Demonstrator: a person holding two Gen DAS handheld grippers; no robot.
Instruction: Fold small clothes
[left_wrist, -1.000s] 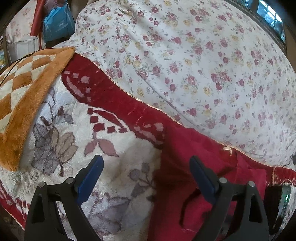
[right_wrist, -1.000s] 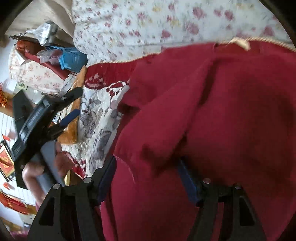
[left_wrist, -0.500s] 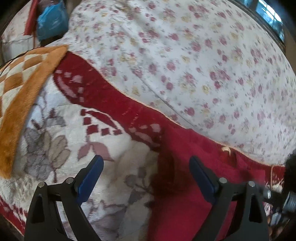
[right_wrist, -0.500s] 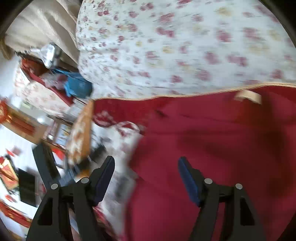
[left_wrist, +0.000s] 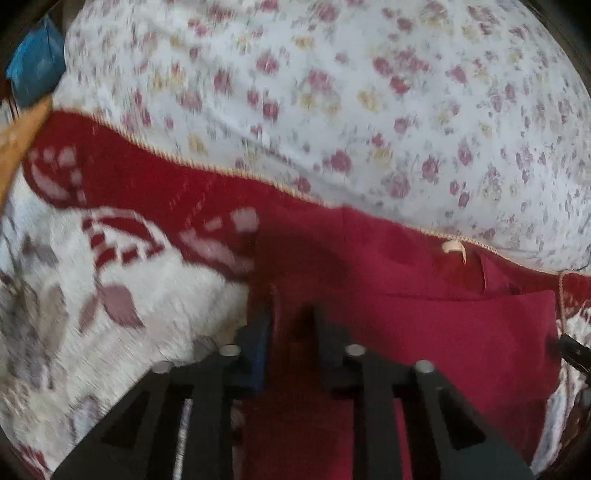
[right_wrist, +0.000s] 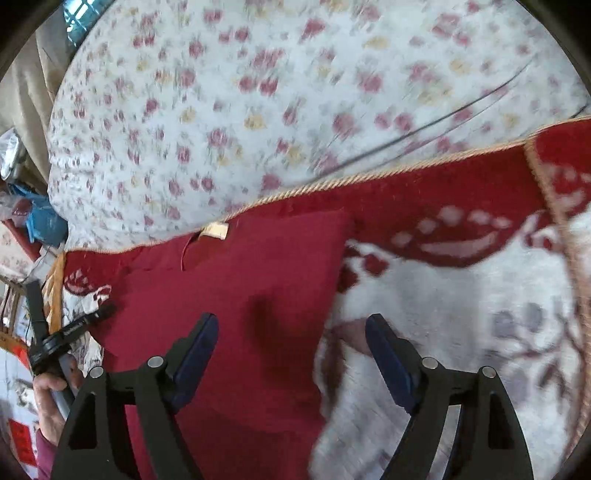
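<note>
A dark red garment (left_wrist: 424, 325) with a small cream neck label (left_wrist: 453, 246) lies on a red-and-white patterned blanket (left_wrist: 122, 280). My left gripper (left_wrist: 290, 325) is shut on the garment's left edge; red cloth sits between its fingers. In the right wrist view the garment (right_wrist: 255, 280) lies flat, its label (right_wrist: 216, 230) at the far edge. My right gripper (right_wrist: 291, 343) is open just above the garment's right edge, holding nothing. The left gripper (right_wrist: 74, 328) shows at the far left of that view.
A floral white quilt (left_wrist: 369, 92) lies beyond the blanket (right_wrist: 461, 295) and also fills the top of the right wrist view (right_wrist: 277, 92). An orange checked blanket edge (left_wrist: 18, 140) is at far left. Blue bags (right_wrist: 40, 218) and clutter sit beside the bed.
My left gripper has moved onto the garment's left edge and shut on it. My right gripper let the cloth go, stayed open, and swung right to the garment's right edge.
</note>
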